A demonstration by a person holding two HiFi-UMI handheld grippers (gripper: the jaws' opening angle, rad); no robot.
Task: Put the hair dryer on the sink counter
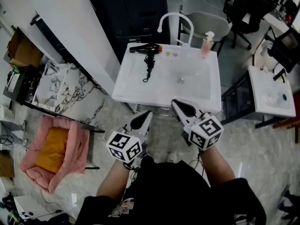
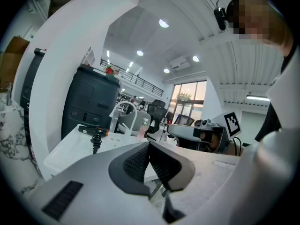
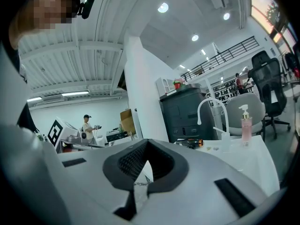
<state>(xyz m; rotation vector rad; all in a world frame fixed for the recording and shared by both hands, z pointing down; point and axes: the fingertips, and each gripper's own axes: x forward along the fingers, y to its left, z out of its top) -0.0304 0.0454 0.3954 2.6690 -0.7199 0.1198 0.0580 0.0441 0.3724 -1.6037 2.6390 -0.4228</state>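
Note:
The black hair dryer [image 1: 146,48] with an orange ring lies on the back left of the white sink counter [image 1: 134,83], its coiled cord [image 1: 148,70] trailing toward me. It also shows in the left gripper view as the hair dryer [image 2: 93,131] and in the right gripper view as the hair dryer [image 3: 191,143]. My left gripper [image 1: 142,120] and right gripper [image 1: 183,108] hover side by side just in front of the counter's near edge, apart from the dryer. Both are shut with nothing held, as seen on the left gripper [image 2: 149,147] and the right gripper [image 3: 147,146].
A white faucet [image 1: 171,18] and a pink soap bottle [image 1: 206,43] stand at the back of the counter. A dark cabinet [image 1: 132,13] is behind it and a white partition [image 1: 70,22] to the left. A pink cushioned seat [image 1: 54,151] is at lower left, a second sink [image 1: 272,93] at right.

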